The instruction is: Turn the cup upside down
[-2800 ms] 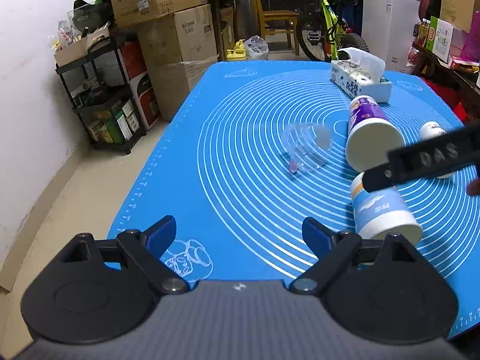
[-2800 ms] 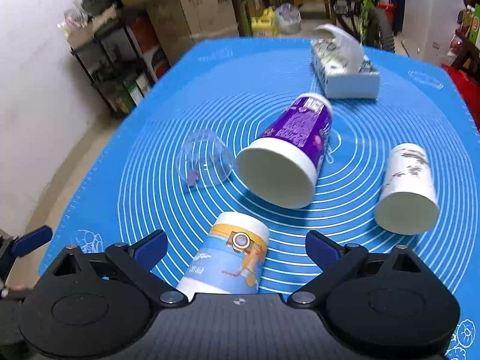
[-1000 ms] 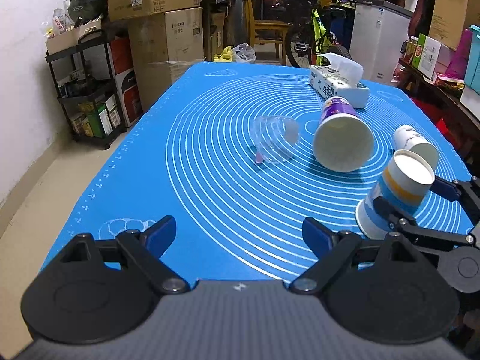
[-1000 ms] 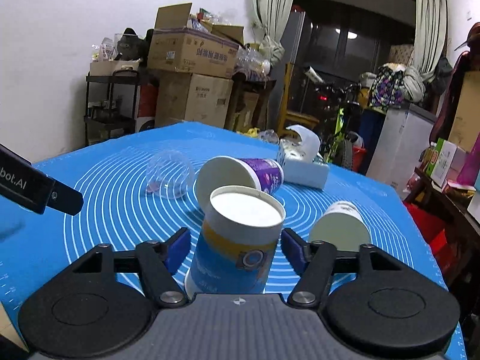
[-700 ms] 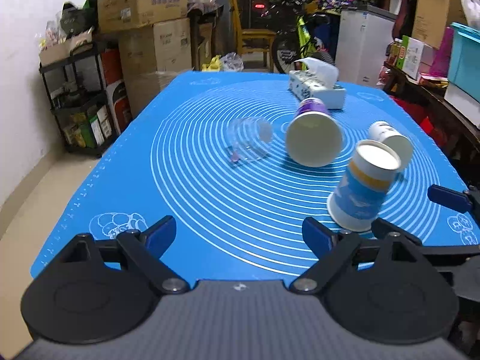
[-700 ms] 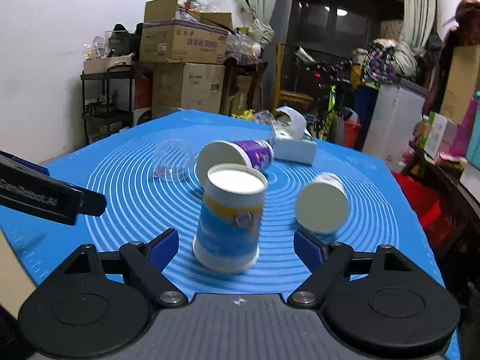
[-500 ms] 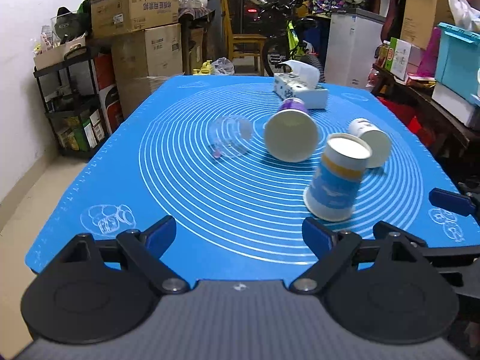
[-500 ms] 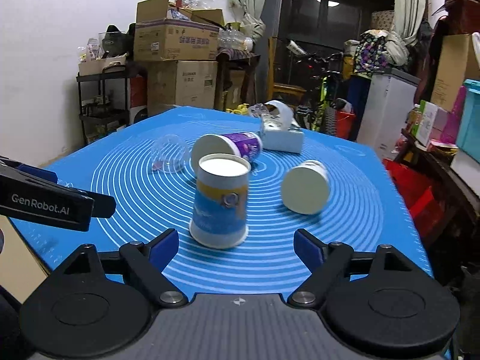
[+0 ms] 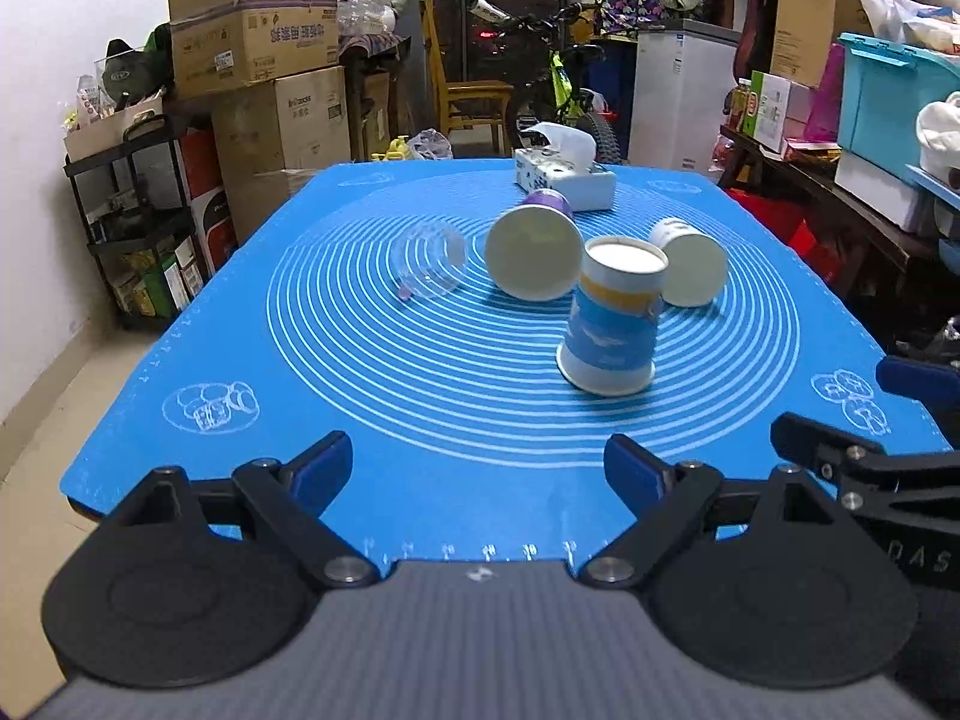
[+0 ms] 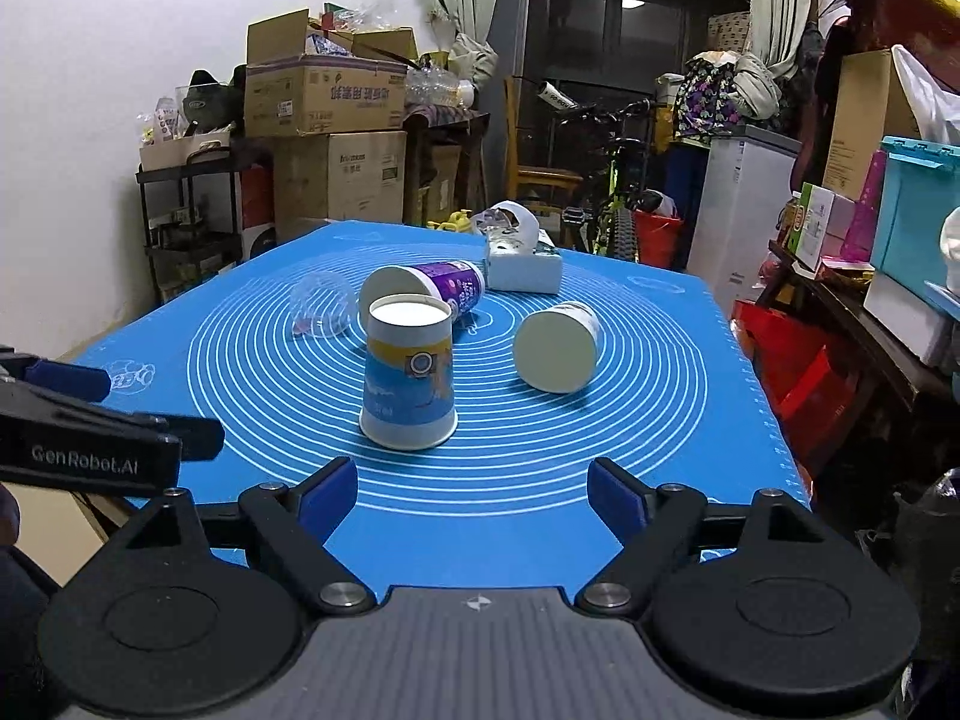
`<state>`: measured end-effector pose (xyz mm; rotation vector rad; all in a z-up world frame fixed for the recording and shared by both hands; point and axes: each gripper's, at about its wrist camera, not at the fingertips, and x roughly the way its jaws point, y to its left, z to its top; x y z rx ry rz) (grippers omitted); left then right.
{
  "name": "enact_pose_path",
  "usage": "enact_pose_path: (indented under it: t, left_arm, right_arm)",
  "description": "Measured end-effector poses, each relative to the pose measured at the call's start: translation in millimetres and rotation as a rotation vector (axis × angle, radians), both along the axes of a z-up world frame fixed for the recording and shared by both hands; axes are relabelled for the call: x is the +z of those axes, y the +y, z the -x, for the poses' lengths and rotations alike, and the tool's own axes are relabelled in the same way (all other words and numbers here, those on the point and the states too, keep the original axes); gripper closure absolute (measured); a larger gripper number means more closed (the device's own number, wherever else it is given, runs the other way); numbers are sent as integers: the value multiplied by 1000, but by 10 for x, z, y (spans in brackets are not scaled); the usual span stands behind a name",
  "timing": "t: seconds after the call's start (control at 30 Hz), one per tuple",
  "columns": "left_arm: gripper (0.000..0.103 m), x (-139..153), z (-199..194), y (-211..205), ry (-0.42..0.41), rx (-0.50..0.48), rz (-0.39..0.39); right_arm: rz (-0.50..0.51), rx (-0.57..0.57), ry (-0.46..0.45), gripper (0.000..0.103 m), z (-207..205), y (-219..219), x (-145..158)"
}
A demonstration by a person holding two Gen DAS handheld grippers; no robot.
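Observation:
A blue-and-yellow paper cup [image 9: 612,324] [image 10: 409,377] stands upside down on the blue mat [image 9: 360,360] [image 10: 660,420], its white base on top. A purple cup [image 9: 534,252] [image 10: 426,291], a white cup [image 9: 690,264] [image 10: 558,348] and a clear plastic cup [image 9: 429,264] [image 10: 318,306] lie on their sides behind it. My left gripper [image 9: 477,471] is open and empty above the mat's near edge. My right gripper [image 10: 474,498] is open and empty, a short way in front of the upside-down cup.
A tissue box [image 9: 564,180] [image 10: 522,264] sits at the mat's far end. Shelves and cardboard boxes [image 9: 252,48] stand to the left, a bicycle [image 9: 558,96] behind, a red bin [image 10: 798,384] and crates to the right.
The right gripper let go of the blue-and-yellow cup, which now stands upside down on the mat. Both grippers have drawn back toward the near edge.

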<state>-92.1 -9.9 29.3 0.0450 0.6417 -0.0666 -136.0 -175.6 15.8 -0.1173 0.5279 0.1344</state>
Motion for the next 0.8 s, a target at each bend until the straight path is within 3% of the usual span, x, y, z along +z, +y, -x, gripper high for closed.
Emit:
enact_pose_path:
  t: [0.8]
  left_arm:
    - [13, -3, 151, -45, -22, -30, -2]
  right_arm:
    - [-14, -53, 13, 17, 115, -85, 53]
